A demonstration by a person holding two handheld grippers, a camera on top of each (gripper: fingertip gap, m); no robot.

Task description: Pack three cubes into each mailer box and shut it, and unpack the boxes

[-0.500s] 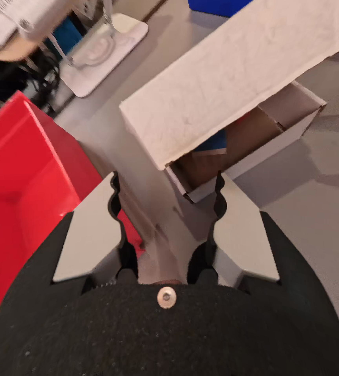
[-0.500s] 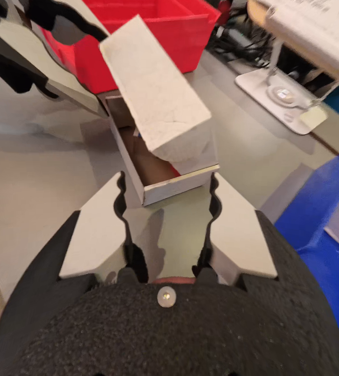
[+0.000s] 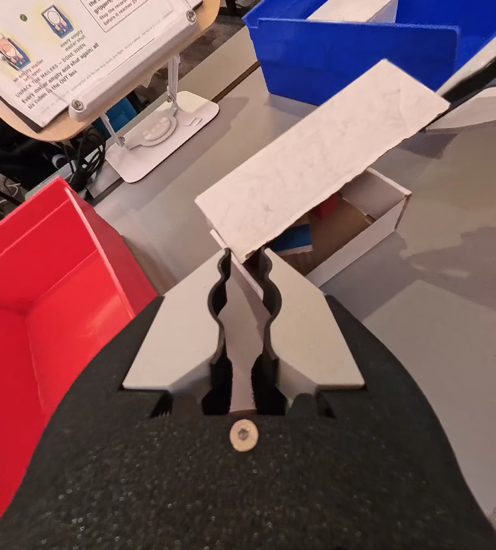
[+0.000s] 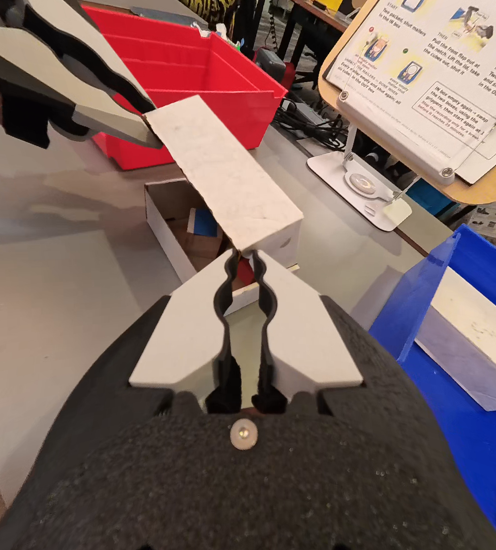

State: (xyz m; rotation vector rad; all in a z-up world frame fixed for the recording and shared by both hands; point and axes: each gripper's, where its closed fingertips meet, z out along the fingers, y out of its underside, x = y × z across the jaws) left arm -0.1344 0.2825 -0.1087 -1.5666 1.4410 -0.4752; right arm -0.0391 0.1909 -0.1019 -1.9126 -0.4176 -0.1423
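A white mailer box (image 3: 357, 238) lies on the grey table with its white lid (image 3: 315, 169) lifted at a slant. Inside I see a blue cube (image 3: 294, 238) and a red cube (image 3: 325, 205). My left gripper (image 3: 246, 256) is shut on the lid's near corner. In the right wrist view the lid (image 4: 229, 184) slopes over the box (image 4: 163, 226), with the blue cube (image 4: 205, 224) and red cube (image 4: 244, 269) below it. My right gripper (image 4: 244, 253) is shut on its own corner of the lid. The left gripper (image 4: 148, 125) pinches the far corner there.
A red bin (image 3: 32, 282) stands left of the box. A blue bin (image 3: 345, 50) stands behind it and holds another white mailer (image 4: 479, 342). An instruction board on a white stand (image 3: 163, 140) stands at the table's back edge, with cables behind it. Some 15 cm of space lies between my two pairs of fingers.
Both grippers were open and short of the box. They have moved up to the lid's front corners and shut on them.
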